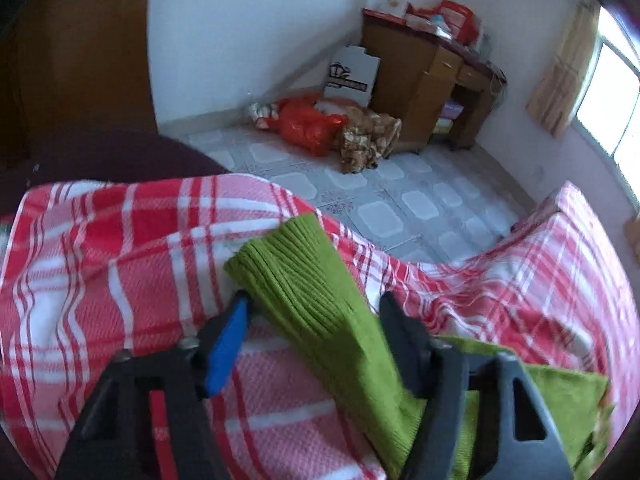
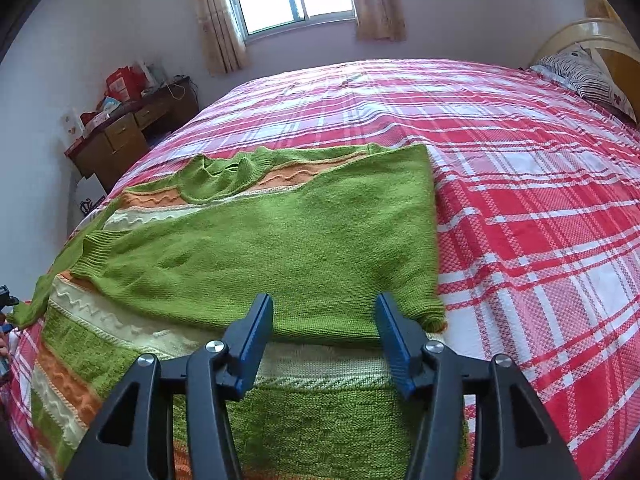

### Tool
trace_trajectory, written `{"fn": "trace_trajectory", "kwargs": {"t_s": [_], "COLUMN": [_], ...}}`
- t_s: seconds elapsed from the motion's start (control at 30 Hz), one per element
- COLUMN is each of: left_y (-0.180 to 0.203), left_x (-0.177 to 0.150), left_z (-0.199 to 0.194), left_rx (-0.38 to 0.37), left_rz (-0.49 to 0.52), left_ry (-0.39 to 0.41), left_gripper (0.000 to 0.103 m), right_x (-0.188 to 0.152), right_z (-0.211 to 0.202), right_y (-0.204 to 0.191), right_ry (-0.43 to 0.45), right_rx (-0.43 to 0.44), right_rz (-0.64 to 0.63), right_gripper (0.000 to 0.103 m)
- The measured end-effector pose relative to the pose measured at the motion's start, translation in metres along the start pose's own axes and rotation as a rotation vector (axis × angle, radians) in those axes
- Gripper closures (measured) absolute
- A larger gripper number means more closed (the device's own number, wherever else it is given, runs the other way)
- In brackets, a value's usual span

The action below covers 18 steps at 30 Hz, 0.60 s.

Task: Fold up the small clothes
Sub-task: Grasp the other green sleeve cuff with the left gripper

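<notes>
A green knitted sweater (image 2: 256, 236) with orange and cream stripes lies on the red plaid bed cover (image 2: 540, 200). Its right sleeve is folded across the body. My right gripper (image 2: 324, 312) is open and empty, just above the folded sleeve's lower edge. In the left wrist view the other sleeve (image 1: 304, 284), with its ribbed cuff, lies on the bed cover (image 1: 100, 264) between the fingers of my left gripper (image 1: 314, 304). The left jaws stand wide apart around the sleeve and do not pinch it.
The bed's edge drops to a tiled floor (image 1: 380, 200) ahead of the left gripper. A wooden desk (image 1: 432, 92), red bags (image 1: 308, 124) and a box stand by the wall. A pillow (image 2: 580, 76) and headboard are at the far right.
</notes>
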<state>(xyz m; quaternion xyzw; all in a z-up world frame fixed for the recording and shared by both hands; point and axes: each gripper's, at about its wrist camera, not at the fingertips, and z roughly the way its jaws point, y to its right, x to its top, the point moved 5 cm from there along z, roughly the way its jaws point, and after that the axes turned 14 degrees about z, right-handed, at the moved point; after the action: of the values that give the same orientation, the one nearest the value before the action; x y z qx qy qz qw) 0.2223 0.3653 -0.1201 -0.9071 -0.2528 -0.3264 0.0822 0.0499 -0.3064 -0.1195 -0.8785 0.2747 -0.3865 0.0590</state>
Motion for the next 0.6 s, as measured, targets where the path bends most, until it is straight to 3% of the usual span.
{"fn": "trace_trajectory", "kwargs": {"t_s": [0.03, 0.07, 0.23, 0.33, 0.47, 0.6], "left_y": [0.001, 0.003, 0.0, 0.009, 0.06, 0.145], "left_x": [0.001, 0.001, 0.008, 0.013, 0.024, 0.01], "left_z": [-0.001, 0.0, -0.002, -0.027, -0.095, -0.173], "left_rx": [0.009, -0.031, -0.066, -0.047, -0.14, -0.282], "left_rz": [0.009, 0.007, -0.001, 0.05, 0.17, 0.369], "left_ry": [0.006, 0.005, 0.025, 0.1, 0.264, 0.41], "left_gripper": [0.068, 0.088, 0.095, 0.095, 0.095, 0.095], "right_x": [0.0, 0.0, -0.001, -0.001, -0.001, -0.001], "right_z": [0.0, 0.0, 0.0, 0.0, 0.0, -0.001], "right_y": [0.0, 0.0, -0.001, -0.001, 0.0, -0.001], "right_ry": [0.0, 0.0, 0.002, 0.002, 0.002, 0.003], "right_rx": [-0.002, -0.004, -0.008, -0.009, -0.002, 0.003], "right_rz": [-0.001, -0.003, -0.005, -0.006, 0.001, 0.005], "right_gripper": [0.048, 0.048, 0.048, 0.048, 0.048, 0.048]}}
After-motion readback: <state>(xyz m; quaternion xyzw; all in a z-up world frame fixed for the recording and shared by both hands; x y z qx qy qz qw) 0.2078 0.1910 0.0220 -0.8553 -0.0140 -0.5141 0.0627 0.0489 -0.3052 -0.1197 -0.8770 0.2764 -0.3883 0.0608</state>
